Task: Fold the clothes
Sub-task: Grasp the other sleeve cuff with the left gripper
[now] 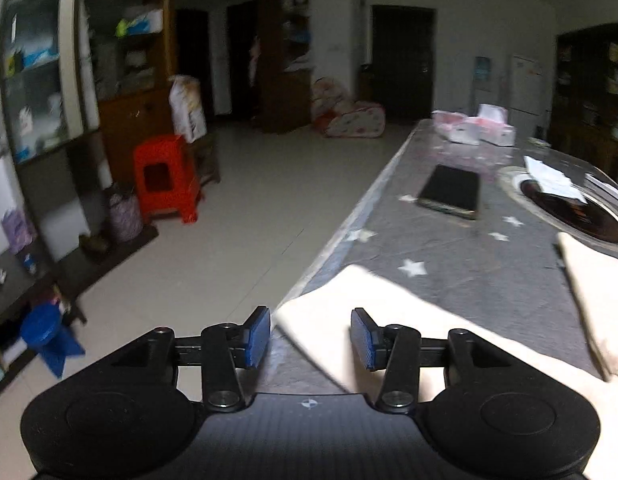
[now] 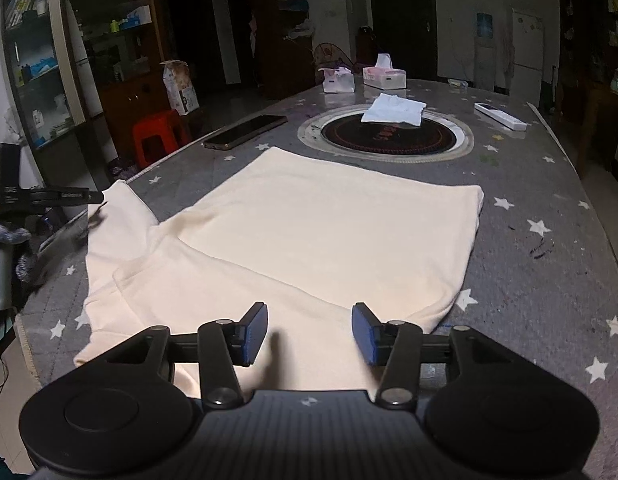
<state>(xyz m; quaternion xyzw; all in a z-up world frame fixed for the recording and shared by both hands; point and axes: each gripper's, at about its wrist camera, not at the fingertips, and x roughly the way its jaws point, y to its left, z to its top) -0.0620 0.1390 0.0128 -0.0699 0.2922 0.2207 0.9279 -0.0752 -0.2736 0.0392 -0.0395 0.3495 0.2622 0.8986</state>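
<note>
1. so the cream garment (image 2: 309, 240) is lying spread on the grey star-print tablecloth (image 2: 529, 280); the body is already doubled into a rough rectangle running toward the far right, and one sleeve (image 2: 117, 220) sticks out to the near left by the table edge
2. right gripper (image 2: 309, 334) hovers over the near hem with its blue pads (image 2: 255, 332) spread wide; nothing between them
3. left gripper (image 1: 311, 338) is also wide open and holding nothing; it sits at the left table edge with the sleeve's end right under it, floor showing beyond
4. handling guess: looks like a soft, thickish knit, light and floppy; it'll drape and sag the moment you lift it, zero stiffness; not fragile, and probably grippy enough that it won't slide out of the pads
5. where I'd grab: pinch the sleeve cuff with the left and the near hem corner with the right; take both layers at an edge, since a pinch in the middle would just bunch it
6. watch the phone (image 2: 245, 132) and the round hotplate inset (image 2: 385, 136) further back; they're well apart from the cloth, but a big swing could reach them
</note>
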